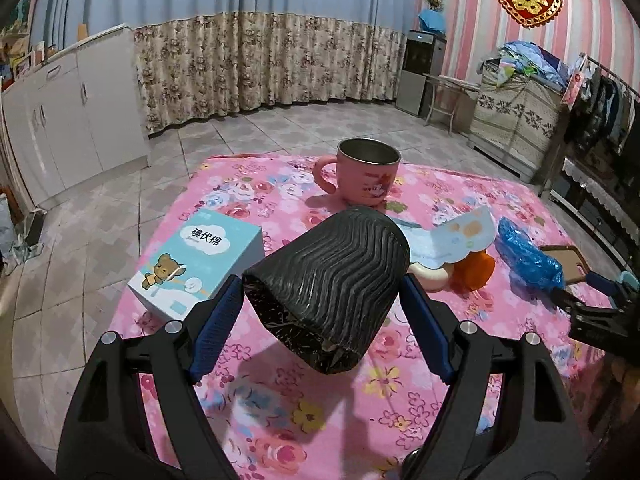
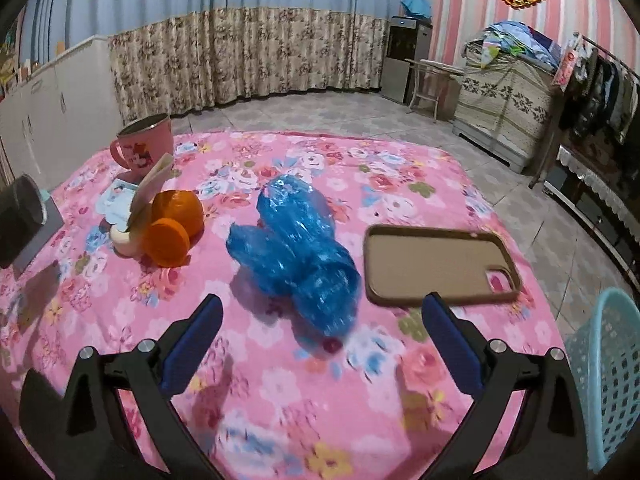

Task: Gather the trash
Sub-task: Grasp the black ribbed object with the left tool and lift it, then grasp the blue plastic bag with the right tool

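The left gripper [image 1: 322,300] pinches a black ribbed cup [image 1: 326,288]; the right gripper [image 2: 322,332], fingers spread, should next close on the blue plastic bag [image 2: 296,248].

A worktop [image 2: 420,168] under a pink floral cloth carries everything. At its far side stands a pink mug [image 1: 366,172], upright. A pale blue box [image 1: 198,264] with a bear picture lies flat near the left edge. Toward the middle sit an orange tub [image 2: 176,208] with its orange lid [image 2: 166,242] leaning against it, a small cream piece [image 2: 124,240], and a folded card [image 1: 456,236]. A crumpled blue plastic bag [image 2: 294,248] lies just beside a brown phone case [image 2: 436,260].
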Tool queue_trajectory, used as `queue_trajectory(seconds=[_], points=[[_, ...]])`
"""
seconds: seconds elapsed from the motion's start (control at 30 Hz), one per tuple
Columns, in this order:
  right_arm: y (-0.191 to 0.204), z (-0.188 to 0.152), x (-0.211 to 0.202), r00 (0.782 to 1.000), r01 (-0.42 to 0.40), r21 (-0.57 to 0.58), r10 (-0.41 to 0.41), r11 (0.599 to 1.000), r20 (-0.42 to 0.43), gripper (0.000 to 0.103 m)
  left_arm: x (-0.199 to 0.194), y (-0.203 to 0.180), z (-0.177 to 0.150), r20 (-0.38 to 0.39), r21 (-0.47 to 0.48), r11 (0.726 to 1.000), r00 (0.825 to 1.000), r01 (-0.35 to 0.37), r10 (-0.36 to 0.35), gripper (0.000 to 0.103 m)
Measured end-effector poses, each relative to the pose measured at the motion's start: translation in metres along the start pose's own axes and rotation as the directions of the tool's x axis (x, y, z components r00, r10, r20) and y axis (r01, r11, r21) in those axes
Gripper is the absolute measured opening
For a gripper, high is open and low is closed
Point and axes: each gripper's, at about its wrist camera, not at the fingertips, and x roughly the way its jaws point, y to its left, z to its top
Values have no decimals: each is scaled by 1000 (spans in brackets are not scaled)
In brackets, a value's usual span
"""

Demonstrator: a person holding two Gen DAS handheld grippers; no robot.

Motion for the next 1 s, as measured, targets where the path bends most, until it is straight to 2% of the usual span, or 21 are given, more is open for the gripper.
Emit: queue_trajectory(seconds=[0.07, 0.13, 0.23, 0.27, 0.3, 0.33, 0.37, 0.4, 0.43, 0.57, 0.77, 1.0], points=[[-1, 3, 12, 1000, -2, -9, 1, 1000, -27, 81, 2, 0, 1, -1, 8, 1000, 1000, 2, -2, 78], [-8, 5, 24, 997, -17, 14, 17, 1000, -69, 73, 1, -1, 2, 2, 20, 1000, 1000, -5, 5, 78], [-12, 3, 35, 993, -34, 46, 39, 998, -109, 72, 3, -5, 3, 3, 27, 1000, 1000, -11, 11, 78], [-10, 3, 35, 993, -29, 39, 33, 999, -112, 68, 3, -6, 3, 2, 26, 1000, 1000, -13, 13, 78], [-8, 3, 35, 993, -27, 28, 30, 999, -110, 62, 4, -7, 3, 0, 23, 1000, 1000, -13, 13, 78], [-4, 3, 35, 993, -32, 4, 33, 999, -112, 49, 3, -8, 3, 0, 19, 1000, 1000, -11, 11, 78], [-1, 3, 37, 992, -38, -11, 36, 999, -121, 41, 3, -9, 3, 1, 17, 1000, 1000, -9, 9, 78], [0, 3, 38, 991, -44, -18, 41, 999, -124, 38, 3, -11, 2, 1, 17, 1000, 1000, -7, 7, 78], [1, 3, 36, 992, -54, -22, 51, 998, -120, 30, 2, -14, 2, 0, 20, 1000, 1000, -6, 6, 78], [0, 2, 23, 997, -46, -36, 43, 998, -71, 25, -4, -24, 3, 6, 41, 999, 1000, -8, 7, 78], [-16, 7, -16, 998, -51, -18, 51, 999, 26, 22, -18, -36, 10, 25, 42, 999, 1000, 0, -1, 78], [-50, 7, -51, 996, -59, 22, 58, 998, 66, 22, -47, -72, 19, 68, 84, 996, 997, 28, -33, 78]])
